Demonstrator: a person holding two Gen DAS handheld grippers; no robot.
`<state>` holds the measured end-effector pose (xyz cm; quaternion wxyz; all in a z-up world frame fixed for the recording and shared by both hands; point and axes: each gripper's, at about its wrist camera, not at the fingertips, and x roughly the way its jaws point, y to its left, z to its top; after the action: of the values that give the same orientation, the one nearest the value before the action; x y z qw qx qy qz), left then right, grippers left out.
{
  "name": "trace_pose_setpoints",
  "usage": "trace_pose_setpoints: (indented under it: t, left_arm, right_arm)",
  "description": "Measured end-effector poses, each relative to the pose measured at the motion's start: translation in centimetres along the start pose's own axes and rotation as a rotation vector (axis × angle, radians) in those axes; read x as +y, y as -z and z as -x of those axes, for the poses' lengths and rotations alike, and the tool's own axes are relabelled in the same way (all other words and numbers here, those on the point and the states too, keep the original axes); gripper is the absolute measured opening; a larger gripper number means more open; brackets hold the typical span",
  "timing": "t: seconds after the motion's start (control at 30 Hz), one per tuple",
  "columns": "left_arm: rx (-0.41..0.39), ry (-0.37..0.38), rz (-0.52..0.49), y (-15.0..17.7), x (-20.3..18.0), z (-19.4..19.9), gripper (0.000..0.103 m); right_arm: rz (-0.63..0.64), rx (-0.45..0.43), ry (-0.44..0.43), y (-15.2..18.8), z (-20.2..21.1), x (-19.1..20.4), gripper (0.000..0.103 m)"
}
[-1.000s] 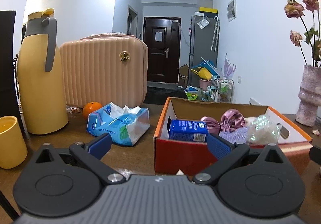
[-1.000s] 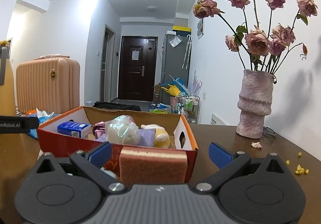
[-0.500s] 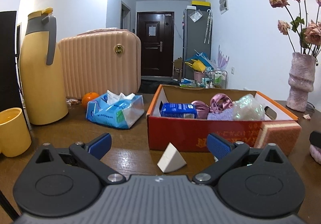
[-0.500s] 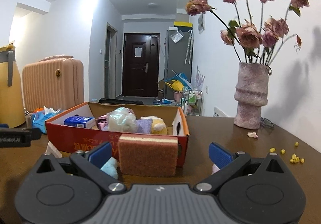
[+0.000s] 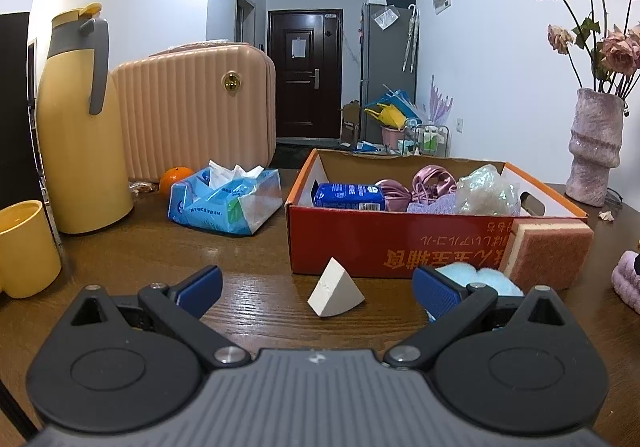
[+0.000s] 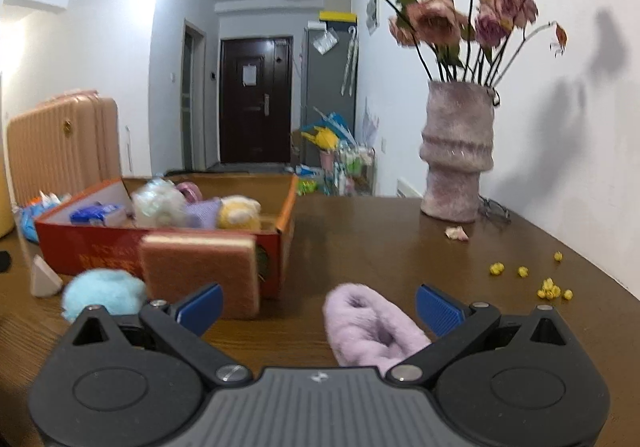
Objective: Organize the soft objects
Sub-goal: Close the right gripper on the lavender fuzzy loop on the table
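An orange-red cardboard box (image 5: 400, 243) (image 6: 100, 247) holds a blue tissue pack (image 5: 348, 195), pink ribbon, a crinkly plastic bundle and a yellow plush (image 6: 240, 217). A pink sponge (image 5: 548, 253) (image 6: 200, 267) leans on its front corner. On the table before it lie a white wedge sponge (image 5: 334, 289) (image 6: 42, 279), a light blue fluffy ball (image 5: 480, 279) (image 6: 104, 293) and a lilac fuzzy slipper (image 6: 368, 327) (image 5: 626, 281). My left gripper (image 5: 316, 289) is open around the wedge's near side. Over the slipper, my right gripper (image 6: 320, 305) is open too.
A yellow thermos (image 5: 80, 127), yellow mug (image 5: 26, 247), peach suitcase (image 5: 192, 111), orange (image 5: 176, 177) and blue tissue pack (image 5: 224, 201) stand left of the box. A pink vase of dried roses (image 6: 456, 155) stands at the back right, with small yellow bits (image 6: 552, 289) scattered on the table.
Both grippers have pulled back from the box and dropped lower. The wedge, the blue ball and the slipper have come into view. The right gripper swung to the right over the slipper.
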<state>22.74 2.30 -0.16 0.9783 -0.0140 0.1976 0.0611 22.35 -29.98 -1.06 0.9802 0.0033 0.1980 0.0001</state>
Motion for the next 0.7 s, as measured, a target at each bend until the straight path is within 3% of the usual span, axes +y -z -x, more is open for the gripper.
trace_pose_setpoints:
  t: [0.23,0.4,0.5,0.7]
  left_arm:
    - [0.02,-0.006,0.001,0.2,0.0,-0.4,0.103]
    - [0.042,-0.013,-0.006,0.4,-0.1,-0.9,0.103]
    - [0.055,-0.016,-0.005,0.5,-0.1,-1.2,0.103]
    - [0.077,-0.016,0.003,0.5,0.1,-1.6,0.103]
  right_arm:
    - [0.011,0.103,0.028,0.3,-2.9,-1.8,0.101]
    - [-0.006,0.167,0.021,0.4,-4.9,-3.3,0.094]
    - [-0.013,0.193,0.001,0.5,-5.6,-3.8,0.086]
    - [-0.041,0.22,-0.039,0.7,-5.9,-4.2,0.058]
